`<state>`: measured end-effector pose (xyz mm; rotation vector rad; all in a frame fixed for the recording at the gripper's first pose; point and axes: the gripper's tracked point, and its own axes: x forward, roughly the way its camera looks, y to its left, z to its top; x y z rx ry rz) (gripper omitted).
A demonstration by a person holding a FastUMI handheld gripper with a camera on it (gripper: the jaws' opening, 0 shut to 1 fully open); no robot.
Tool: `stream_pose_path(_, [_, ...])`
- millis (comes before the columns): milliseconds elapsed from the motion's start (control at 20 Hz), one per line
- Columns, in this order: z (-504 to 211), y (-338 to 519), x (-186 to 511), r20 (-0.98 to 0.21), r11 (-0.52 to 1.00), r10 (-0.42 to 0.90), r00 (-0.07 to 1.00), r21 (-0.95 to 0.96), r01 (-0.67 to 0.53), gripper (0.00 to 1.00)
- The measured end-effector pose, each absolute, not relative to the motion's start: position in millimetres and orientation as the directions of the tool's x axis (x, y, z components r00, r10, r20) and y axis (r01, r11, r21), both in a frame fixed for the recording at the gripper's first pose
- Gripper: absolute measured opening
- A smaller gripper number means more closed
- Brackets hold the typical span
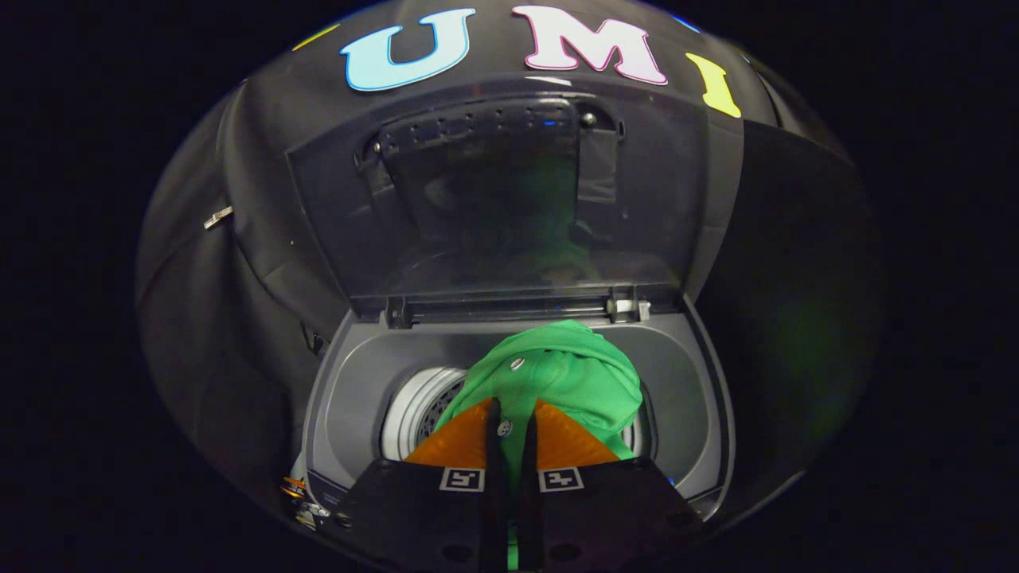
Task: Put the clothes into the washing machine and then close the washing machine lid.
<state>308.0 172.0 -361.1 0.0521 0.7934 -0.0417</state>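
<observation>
One top-loading washing machine (334,414) sits ahead of and below the gripper (509,418). Its body is dark grey, with a rounded rectangular top opening and a smooth grey collar sloping down toward the drum.

Its single lid (493,191) stands raised, hinged along the back edge of the opening and leaning away against the black cloth wall. The lid is a dark, translucent smoked panel with a glossy face that carries a faint green reflection; a darker inset near its top has a row of small dots. Two hinge fittings show along its lower edge, a dark one toward the left and a pale one (625,307) toward the right.

One drum (418,410) shows inside the opening, pale metal with a ribbed rim and small perforations, visible to the left of the cloth.

One garment (573,374) is in view, a bright green shirt of soft knit fabric, bunched and folded into a mound over the mouth of the drum, just ahead of the fingers. Two small pale buttons show on it: one (517,364) near the top of the fold, another (503,428) lower down.

The two orange fingers (458,442) are nearly closed, pinching a narrow fold of the green fabric between them, and the shirt hangs from that grip over the opening.
</observation>
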Motion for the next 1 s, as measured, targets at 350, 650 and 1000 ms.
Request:
stream_pose_path(350, [-363,178,338,-0.606,0.995,0.058,0.793,0.104,0.007,0.10])
stream_pose_path(650, [-392,167,340,-0.647,0.994,0.017,0.762,0.090,0.055,0.15])
stream_pose_path(1000, [-370,165,347,-0.609,0.995,0.006,0.793,0.080,0.053,1.00])
